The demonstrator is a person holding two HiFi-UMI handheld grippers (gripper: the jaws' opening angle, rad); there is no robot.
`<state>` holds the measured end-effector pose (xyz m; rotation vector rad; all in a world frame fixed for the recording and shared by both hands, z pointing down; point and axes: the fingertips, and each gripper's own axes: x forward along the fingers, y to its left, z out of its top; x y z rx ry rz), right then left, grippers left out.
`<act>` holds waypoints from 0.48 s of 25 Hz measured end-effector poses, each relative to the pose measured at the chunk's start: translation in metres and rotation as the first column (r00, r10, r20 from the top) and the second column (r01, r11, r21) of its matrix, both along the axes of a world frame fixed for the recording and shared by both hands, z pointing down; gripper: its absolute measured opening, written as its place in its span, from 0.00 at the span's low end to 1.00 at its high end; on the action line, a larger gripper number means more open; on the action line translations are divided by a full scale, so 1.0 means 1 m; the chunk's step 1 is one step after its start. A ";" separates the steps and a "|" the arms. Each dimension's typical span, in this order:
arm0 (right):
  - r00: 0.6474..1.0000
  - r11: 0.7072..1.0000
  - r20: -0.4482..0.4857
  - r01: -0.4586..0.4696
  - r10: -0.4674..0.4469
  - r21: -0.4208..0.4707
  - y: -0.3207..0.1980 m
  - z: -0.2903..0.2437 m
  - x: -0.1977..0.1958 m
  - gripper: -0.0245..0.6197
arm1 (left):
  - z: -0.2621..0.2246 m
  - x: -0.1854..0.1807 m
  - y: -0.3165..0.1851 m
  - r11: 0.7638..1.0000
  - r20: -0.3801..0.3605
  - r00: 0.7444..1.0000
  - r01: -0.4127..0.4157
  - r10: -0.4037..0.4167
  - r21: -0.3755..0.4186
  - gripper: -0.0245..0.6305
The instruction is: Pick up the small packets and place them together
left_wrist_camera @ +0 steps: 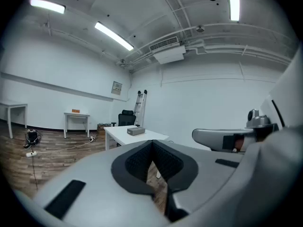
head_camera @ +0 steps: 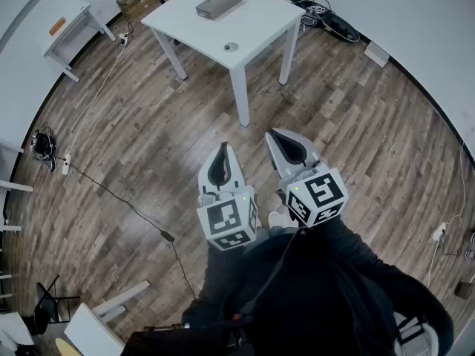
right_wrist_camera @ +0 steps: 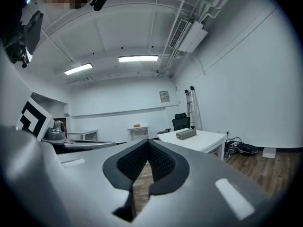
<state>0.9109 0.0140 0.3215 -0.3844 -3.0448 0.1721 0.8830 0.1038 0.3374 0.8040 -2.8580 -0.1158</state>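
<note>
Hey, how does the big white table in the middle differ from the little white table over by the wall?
The big table is wide, roughly square and stands out in the room; the little table is narrow and sits by the wall. The big table carries a grey box and a small round thing; the little table carries an orange item. Both are white, on the wooden floor.

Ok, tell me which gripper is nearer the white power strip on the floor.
Left. The left gripper is right of the power strip; the right gripper sits farther right.
</note>
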 end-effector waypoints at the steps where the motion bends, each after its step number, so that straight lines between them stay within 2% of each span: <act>1: 1.000 1.000 -0.011 0.001 -0.001 -0.007 0.000 0.002 0.002 0.04 | 0.002 0.003 0.001 1.000 -0.006 1.000 0.003 -0.003 -0.012 0.04; 6: 0.998 1.000 -0.058 -0.001 -0.001 -0.024 -0.005 0.011 0.011 0.04 | 0.008 0.010 0.001 0.999 -0.037 0.999 0.012 -0.013 -0.036 0.04; 12: 0.998 1.000 -0.060 -0.001 -0.001 -0.031 -0.007 0.013 0.003 0.04 | 0.011 0.006 -0.001 0.999 -0.034 0.999 0.019 -0.020 -0.046 0.04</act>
